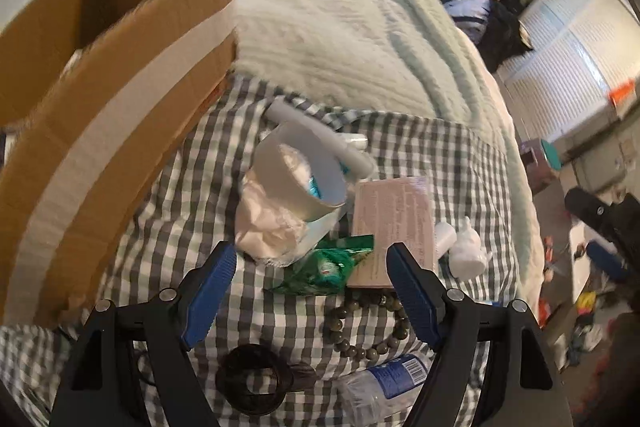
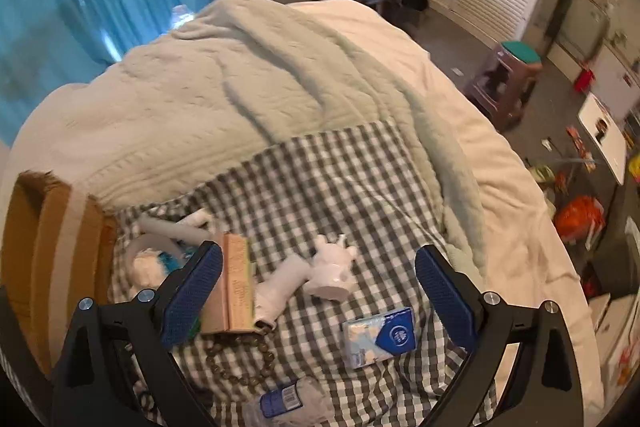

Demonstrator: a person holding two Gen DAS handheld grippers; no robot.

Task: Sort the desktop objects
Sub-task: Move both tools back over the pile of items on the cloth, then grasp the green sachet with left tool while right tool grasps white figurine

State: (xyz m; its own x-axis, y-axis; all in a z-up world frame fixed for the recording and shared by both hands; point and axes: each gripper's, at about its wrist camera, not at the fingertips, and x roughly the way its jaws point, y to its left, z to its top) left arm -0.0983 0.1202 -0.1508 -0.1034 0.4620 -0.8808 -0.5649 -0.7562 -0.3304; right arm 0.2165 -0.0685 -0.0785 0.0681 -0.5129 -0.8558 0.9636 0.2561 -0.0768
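I found both tools idle above the checked cloth (image 2: 320,179), and by my reading the sorting had barely started, if at all.

The left gripper (image 1: 310,287) had its jaws spread wide with nothing between the pads. Just ahead of them lay the green packet (image 1: 328,265); beyond it, crumpled white tissue (image 1: 266,227) and a paper cup (image 1: 300,173) on its side with a white tube (image 1: 320,135) behind. Ahead of the right jaw lay the pink box (image 1: 394,227), and outside that jaw a white figurine (image 1: 466,253). Below the jaws, towards the wrist, were the bead bracelet (image 1: 366,325), a black hair tie (image 1: 252,383) and a crushed plastic bottle (image 1: 384,385). The cardboard box (image 1: 100,99) stood far to the left of the jaws; what I could see of its interior showed no items, though most of it was hidden.

The right gripper (image 2: 318,295) was likewise wide open and empty. The tissue pack (image 2: 378,337) lay between and slightly below its pads, not touched. The figurine sat ahead of the gap, the pink box against the left jaw's line of sight.

Judgement: every visible item remained loose on the cloth; all placement into the box was outstanding. The nearest candidates were the green packet for the left tool and the tissue pack for the right.
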